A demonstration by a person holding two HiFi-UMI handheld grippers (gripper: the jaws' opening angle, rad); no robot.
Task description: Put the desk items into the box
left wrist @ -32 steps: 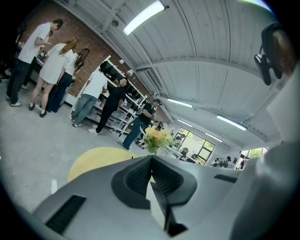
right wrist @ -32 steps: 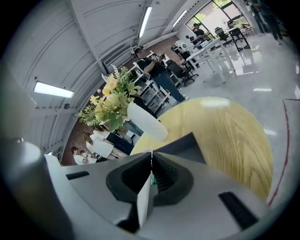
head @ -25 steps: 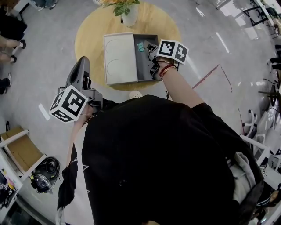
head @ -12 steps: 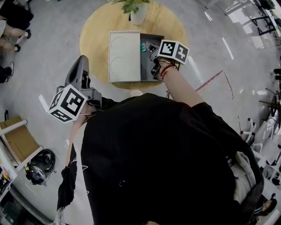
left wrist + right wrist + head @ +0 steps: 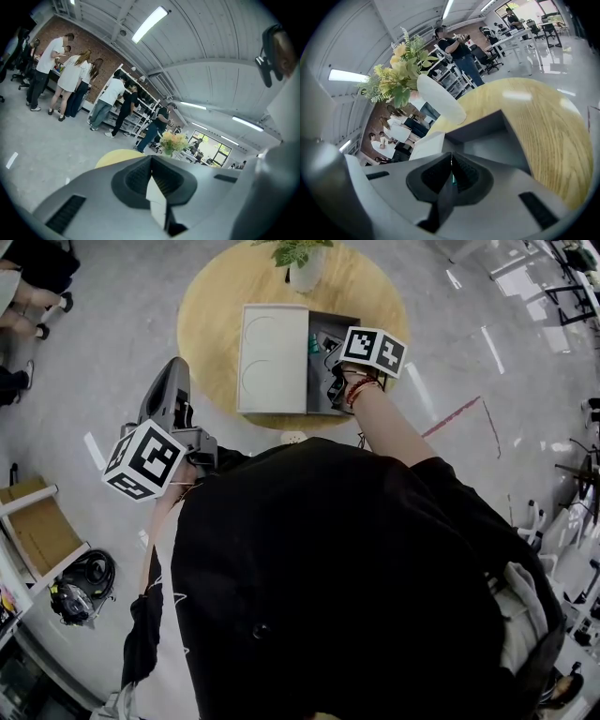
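Right gripper (image 5: 451, 161): jaws clenched, pads meeting along one seam. A thin teal sliver shows at the seam; cannot tell whether it is pinched or lies beyond in the box. In the head view the right gripper (image 5: 333, 362) hangs over the box's open compartment, at its right side, tips pointing down into it.

Box (image 5: 321, 390): grey, open, sitting on the round wooden table (image 5: 211, 315). Its grey wall (image 5: 487, 129) rises just ahead of the right jaws.

Teal item (image 5: 314, 345): inside the box, at the far end of the compartment, next to the lid's edge. Dark items beside it in the same compartment, too small to identify.

Lid (image 5: 272, 357): white, swung open flat to the box's left, inner face up with two curved outlines on it. The lid (image 5: 426, 145) also shows left of the box wall in the right gripper view.

Vase (image 5: 307, 276): white, upright on the table beyond the box's far side, holding flowers (image 5: 396, 77) in green and yellow.

Left gripper (image 5: 151, 161): jaws clenched together, nothing between them. In the head view the left gripper (image 5: 174, 376) is well left of the box, off the table's edge and over the floor, pointed away from the person.
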